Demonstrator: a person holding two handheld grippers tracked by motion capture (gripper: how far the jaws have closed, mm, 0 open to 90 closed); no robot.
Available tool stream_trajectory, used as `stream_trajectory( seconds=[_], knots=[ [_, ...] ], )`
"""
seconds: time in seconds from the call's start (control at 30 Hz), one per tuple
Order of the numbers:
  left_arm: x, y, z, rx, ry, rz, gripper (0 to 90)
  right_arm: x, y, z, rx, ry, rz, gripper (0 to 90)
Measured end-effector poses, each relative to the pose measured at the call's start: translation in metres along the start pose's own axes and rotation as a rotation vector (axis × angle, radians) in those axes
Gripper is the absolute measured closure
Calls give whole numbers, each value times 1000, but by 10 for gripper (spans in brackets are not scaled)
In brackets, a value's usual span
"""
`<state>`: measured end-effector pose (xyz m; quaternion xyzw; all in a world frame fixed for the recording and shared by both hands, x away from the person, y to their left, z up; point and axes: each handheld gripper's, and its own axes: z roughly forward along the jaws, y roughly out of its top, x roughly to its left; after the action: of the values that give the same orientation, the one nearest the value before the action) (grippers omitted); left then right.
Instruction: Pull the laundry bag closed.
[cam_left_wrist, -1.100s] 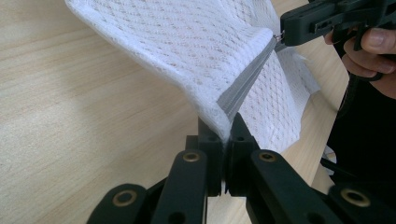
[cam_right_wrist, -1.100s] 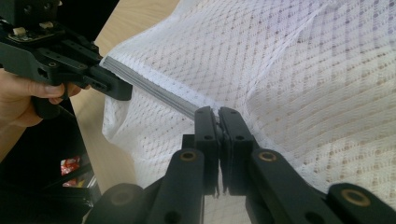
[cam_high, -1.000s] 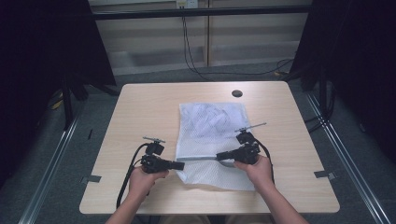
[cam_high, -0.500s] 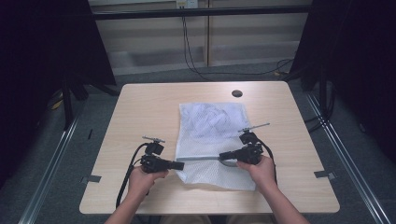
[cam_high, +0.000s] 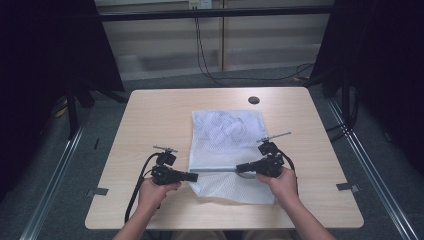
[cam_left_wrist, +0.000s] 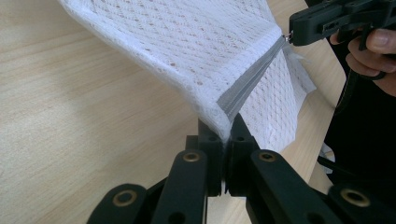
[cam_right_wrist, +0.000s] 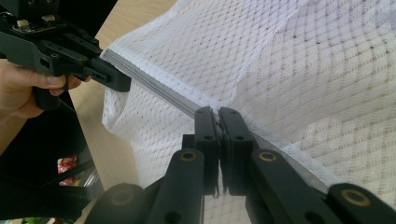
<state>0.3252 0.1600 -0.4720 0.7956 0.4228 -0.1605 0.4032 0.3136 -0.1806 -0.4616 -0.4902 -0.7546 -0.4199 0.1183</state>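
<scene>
A white mesh bag (cam_high: 225, 135) lies flat on the wooden table (cam_high: 150, 115), with something white crumpled inside its far half. A grey zipper (cam_high: 215, 170) runs across its near end, stretched taut and lifted between my grippers. My left gripper (cam_high: 196, 176) is shut on the bag's corner at the zipper's left end; the left gripper view shows mesh and zipper tape (cam_left_wrist: 252, 79) pinched in its jaws (cam_left_wrist: 227, 126). My right gripper (cam_high: 238, 168) is shut on the zipper (cam_right_wrist: 154, 86), its jaws (cam_right_wrist: 218, 114) closed over the tape. The left gripper (cam_right_wrist: 123, 84) shows opposite it.
A dark round hole (cam_high: 253, 100) sits in the table near its far edge. Bare wood surrounds the bag on both sides. Cables (cam_high: 200, 55) hang to the floor behind the table, and metal rails (cam_high: 365, 160) run along the floor on either side.
My right gripper has shifted slightly to the right along the zipper line. The left gripper has stayed where it was, holding the bag's corner.
</scene>
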Motion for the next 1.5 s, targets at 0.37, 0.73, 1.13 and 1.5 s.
stream_trajectory(
  seconds=[0.37,0.73,1.13,1.5],
  knots=[
    [-1,0,2,1,-10,-4,881,-1,-3,-3,-7,-2,-3,865],
    [-1,0,3,3,-14,-2,881,-7,-4,-5,-14,4,10,865],
    [-1,0,2,0,-13,-9,881,-10,-5,-7,-21,15,15,866],
    [-1,0,1,-1,-26,-18,881,-13,-6,-10,-25,11,10,865]
  ],
)
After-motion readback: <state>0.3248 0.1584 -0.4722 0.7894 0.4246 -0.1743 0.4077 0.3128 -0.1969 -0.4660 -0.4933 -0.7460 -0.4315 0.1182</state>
